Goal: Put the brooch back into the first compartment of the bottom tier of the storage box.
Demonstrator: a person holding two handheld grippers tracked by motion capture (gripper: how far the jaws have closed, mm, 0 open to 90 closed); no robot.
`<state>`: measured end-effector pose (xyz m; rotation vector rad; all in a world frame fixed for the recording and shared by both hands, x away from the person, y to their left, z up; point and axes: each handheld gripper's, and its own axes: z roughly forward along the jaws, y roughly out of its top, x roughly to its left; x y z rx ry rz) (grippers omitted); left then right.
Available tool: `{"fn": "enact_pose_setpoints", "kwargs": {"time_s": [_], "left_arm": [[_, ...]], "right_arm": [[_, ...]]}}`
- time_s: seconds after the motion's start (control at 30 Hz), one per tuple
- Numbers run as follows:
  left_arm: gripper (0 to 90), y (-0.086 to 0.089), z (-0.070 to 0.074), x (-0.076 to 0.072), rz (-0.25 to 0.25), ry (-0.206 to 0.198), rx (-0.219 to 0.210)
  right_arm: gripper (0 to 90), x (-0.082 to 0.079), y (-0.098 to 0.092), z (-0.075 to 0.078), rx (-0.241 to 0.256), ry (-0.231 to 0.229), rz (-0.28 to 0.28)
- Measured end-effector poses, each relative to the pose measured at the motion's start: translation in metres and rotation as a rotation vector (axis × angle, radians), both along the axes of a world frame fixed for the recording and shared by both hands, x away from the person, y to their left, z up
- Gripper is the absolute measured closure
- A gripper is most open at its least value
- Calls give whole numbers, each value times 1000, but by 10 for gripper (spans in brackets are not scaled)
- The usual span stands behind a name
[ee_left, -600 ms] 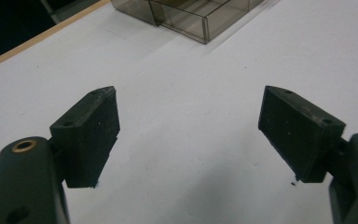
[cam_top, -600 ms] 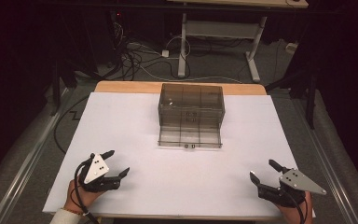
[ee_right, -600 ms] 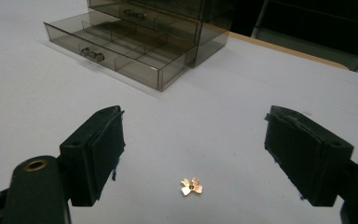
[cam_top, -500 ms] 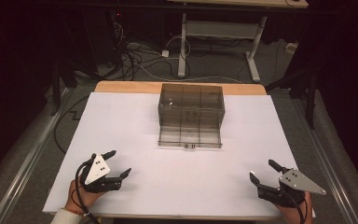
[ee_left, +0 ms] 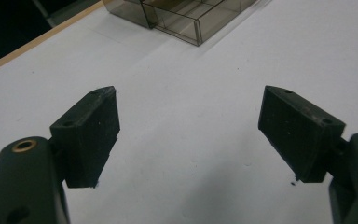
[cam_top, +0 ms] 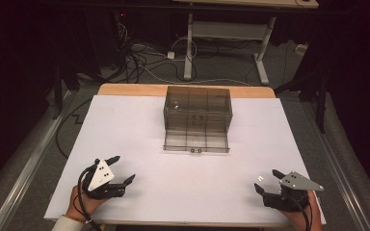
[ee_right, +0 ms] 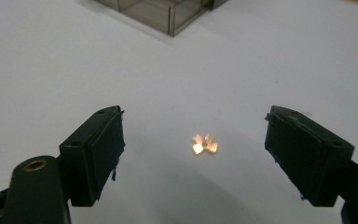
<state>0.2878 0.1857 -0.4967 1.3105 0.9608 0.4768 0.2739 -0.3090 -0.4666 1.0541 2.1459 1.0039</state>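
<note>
Reference point: the smoky clear box (cam_top: 197,118) with inner dividers, standing at the far middle of the white table (cam_top: 135,120), its front flap lying flat on the surface. Your left gripper (cam_top: 123,169) rests near and left of the box, jaws wide, holding nothing. Your right gripper (cam_top: 267,182) rests near and right of it, jaws wide, likewise empty. A small glint (ee_right: 204,143) lies between the right jaws.

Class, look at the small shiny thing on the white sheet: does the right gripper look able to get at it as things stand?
Probably yes. The right gripper is open, its jaws either side of the small shiny thing, with bare white sheet between them.
</note>
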Motion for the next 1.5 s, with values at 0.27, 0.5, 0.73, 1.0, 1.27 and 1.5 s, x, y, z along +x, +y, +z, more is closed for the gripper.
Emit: {"fn": "enact_pose_setpoints", "kwargs": {"time_s": [0.27,0.5,0.73,1.0,1.27,1.5], "left_arm": [[197,-1,-1,0,-10,10,2],[197,-2,-2,0,-12,17,5],[198,8,-3,1,-38,32,121],[198,7,-4,1,-37,36,128],[197,7,-4,1,-36,31,132],[197,6,-4,1,-38,30,138]], "right_arm": [[391,10,-3,-9,-79,95,-2],[494,25,-5,-10,-42,148,1],[617,31,-6,-9,-37,154,22],[764,31,-4,-9,-49,138,31],[765,29,-4,-9,-60,118,39],[766,29,-5,-8,-56,107,29]]}}
